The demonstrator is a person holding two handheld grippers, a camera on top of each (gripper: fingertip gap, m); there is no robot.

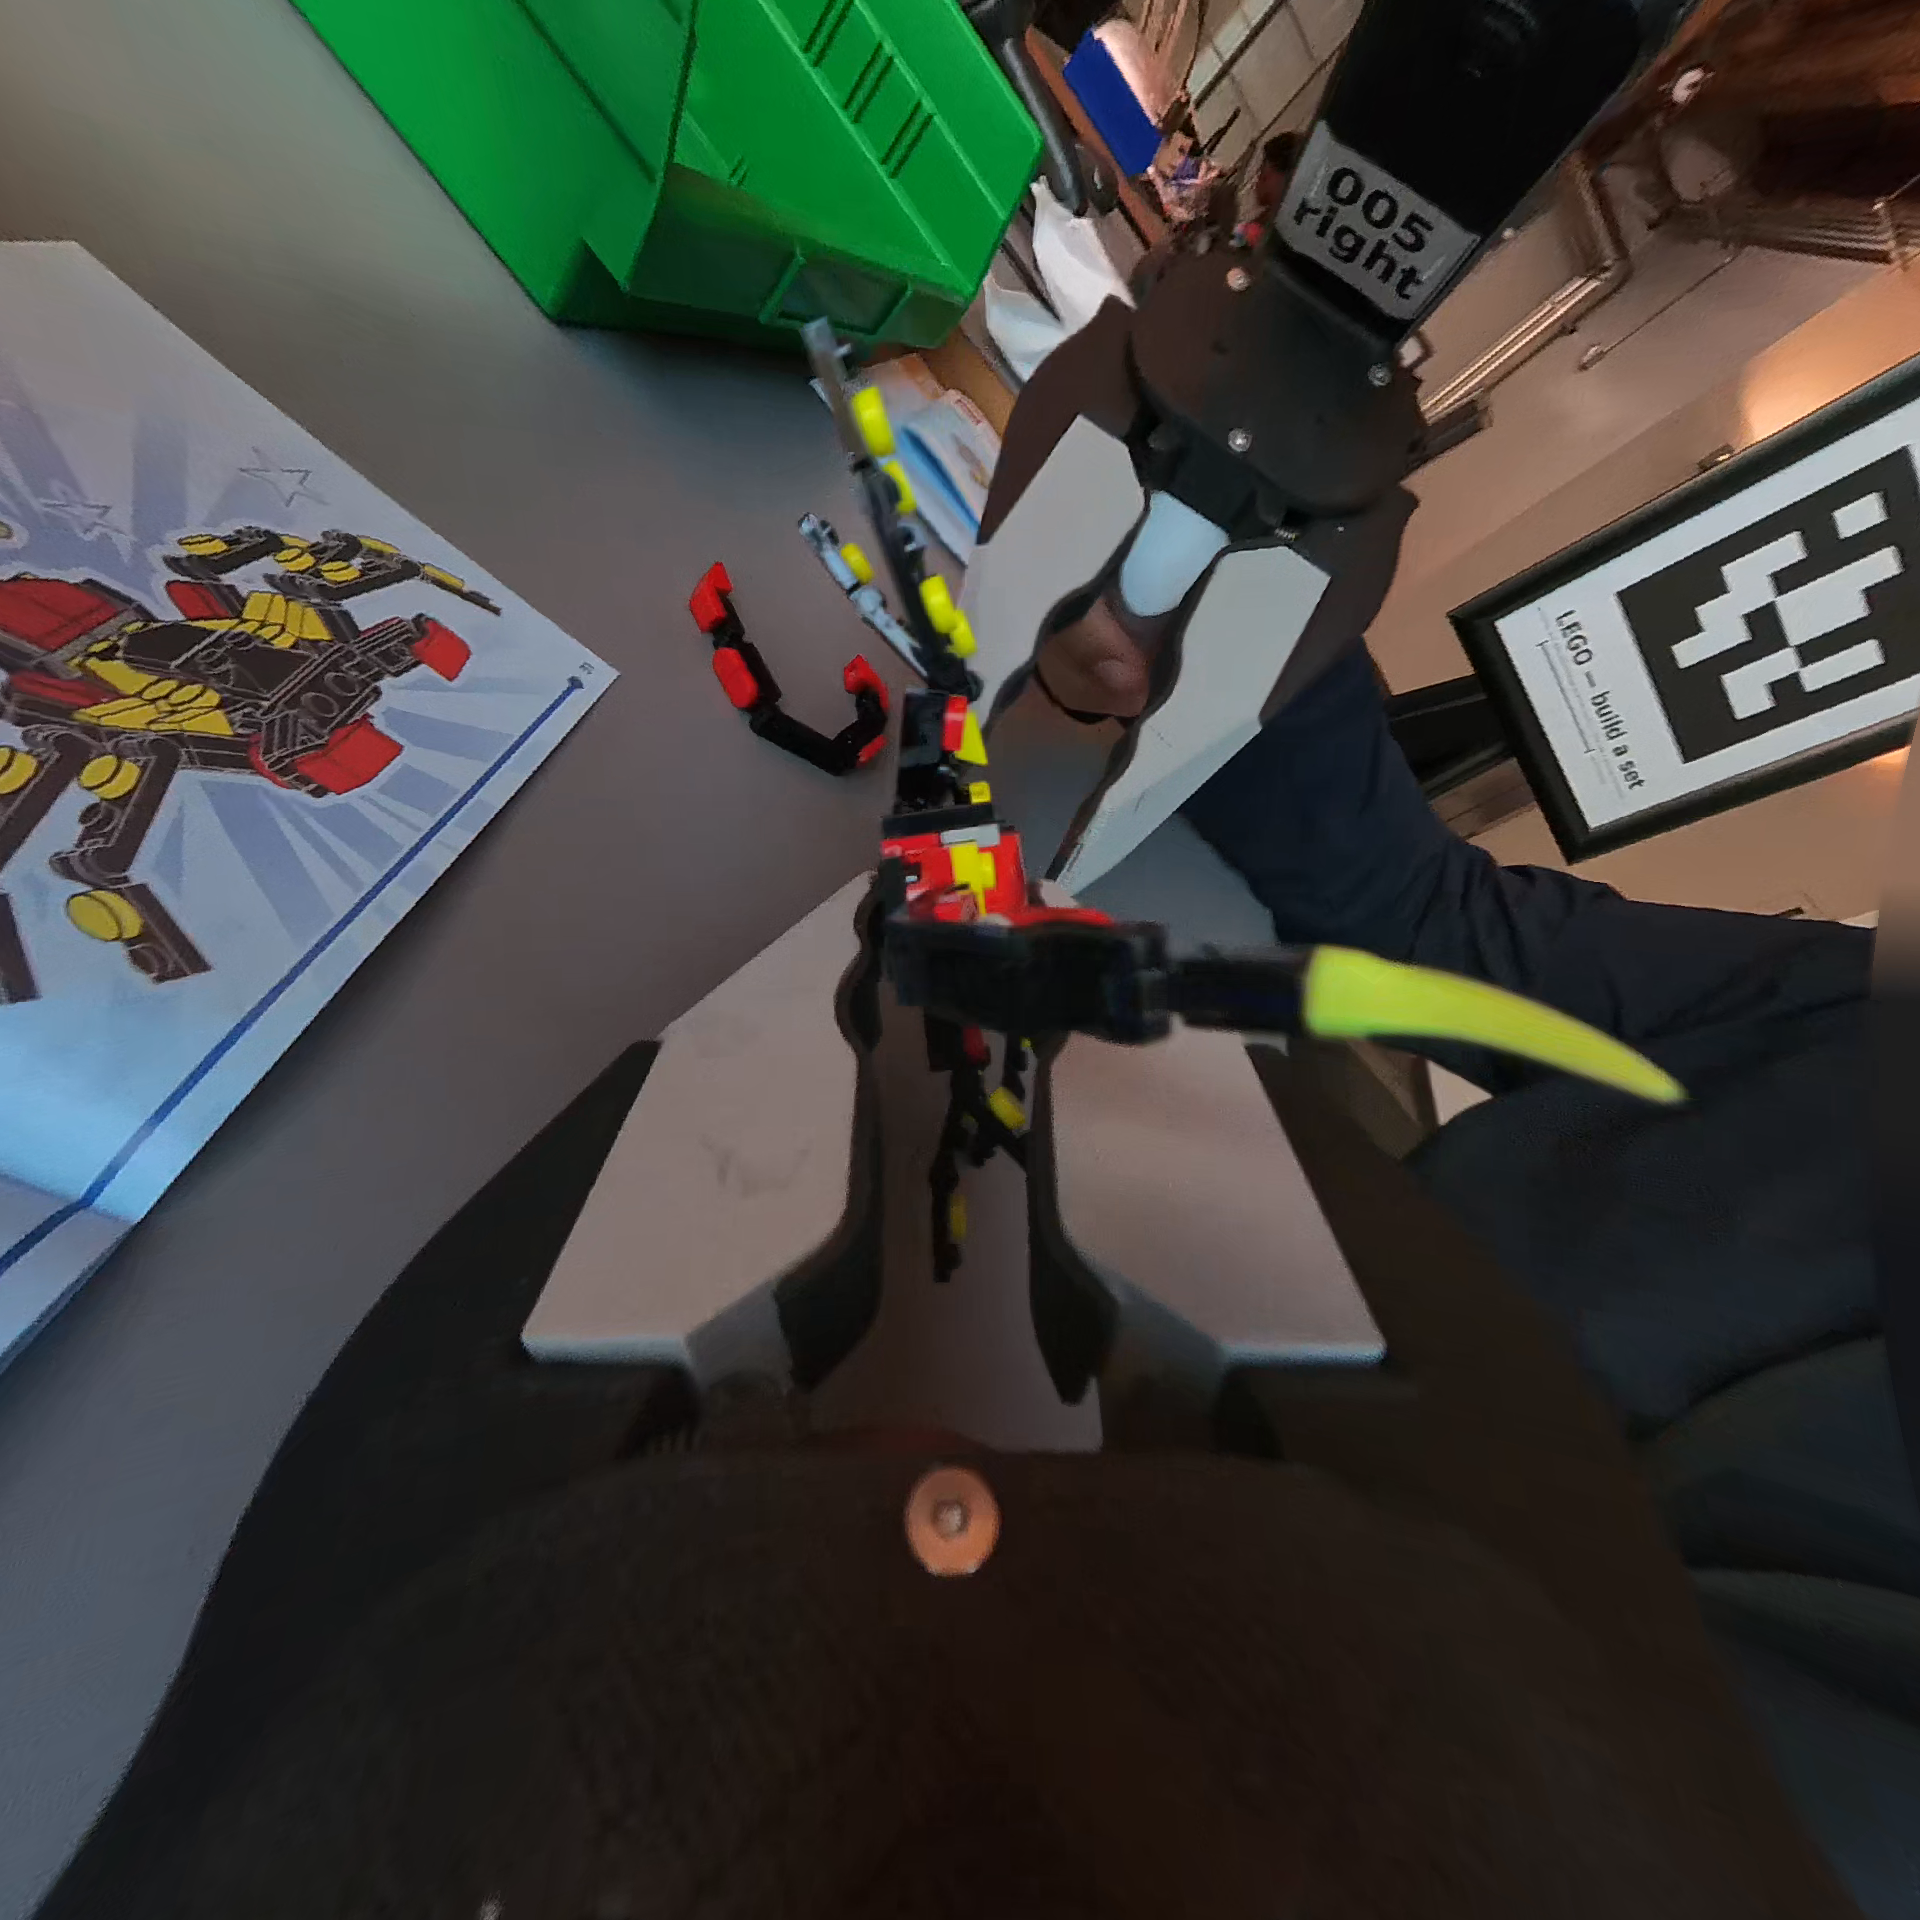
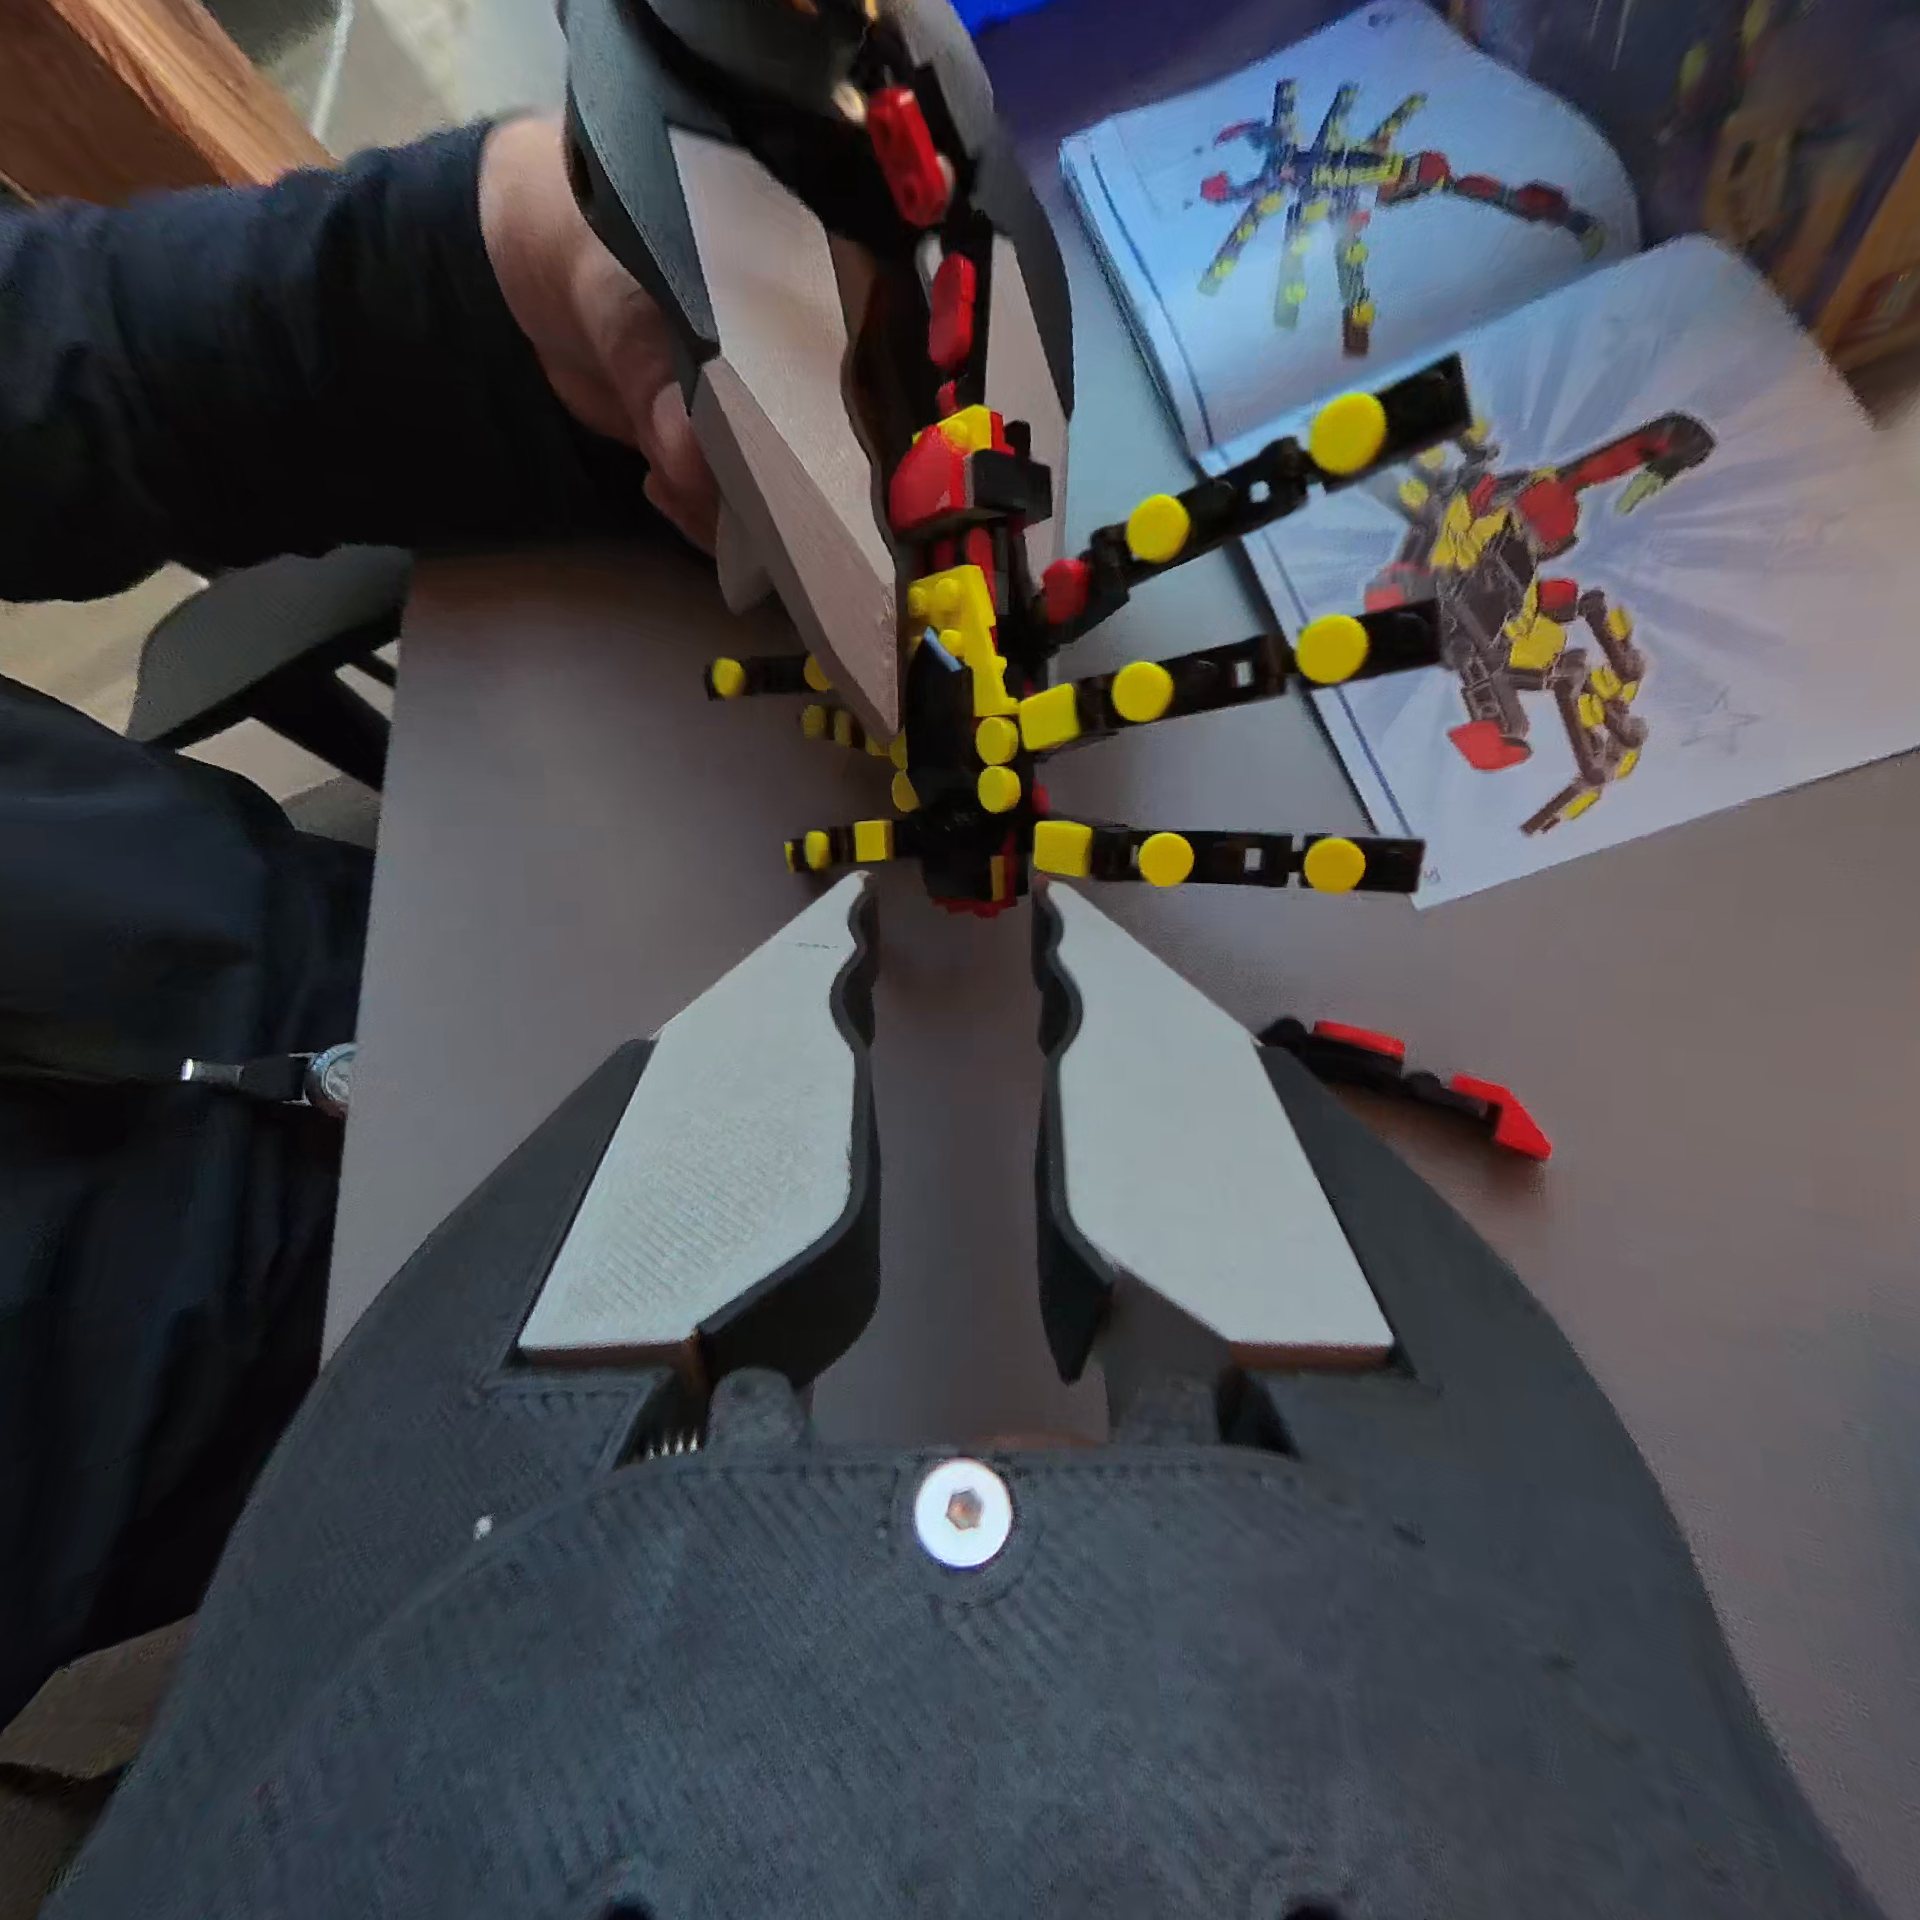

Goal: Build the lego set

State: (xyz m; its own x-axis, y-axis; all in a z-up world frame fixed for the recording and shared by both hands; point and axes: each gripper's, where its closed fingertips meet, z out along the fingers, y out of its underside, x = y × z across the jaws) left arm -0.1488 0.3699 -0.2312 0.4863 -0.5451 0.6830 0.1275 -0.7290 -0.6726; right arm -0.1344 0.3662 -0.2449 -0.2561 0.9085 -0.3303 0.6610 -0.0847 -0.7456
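Grey-padded fingers of the left gripper (image 1: 961,914) clamp the lego scorpion model (image 2: 961,727) by its body at frame centre, its lime-yellow stinger (image 1: 1475,1018) jutting right. In the right wrist view, the right gripper (image 2: 951,914) hovers with its fingers apart, just short of the model's near end, legs splayed either side. Beyond, a loose red-and-black claw piece (image 1: 790,686) lies on the dark table (image 1: 520,935). Farther still, the instruction booklet (image 2: 1558,582) sits upper right, and a green bin (image 1: 727,156) sits at upper centre.
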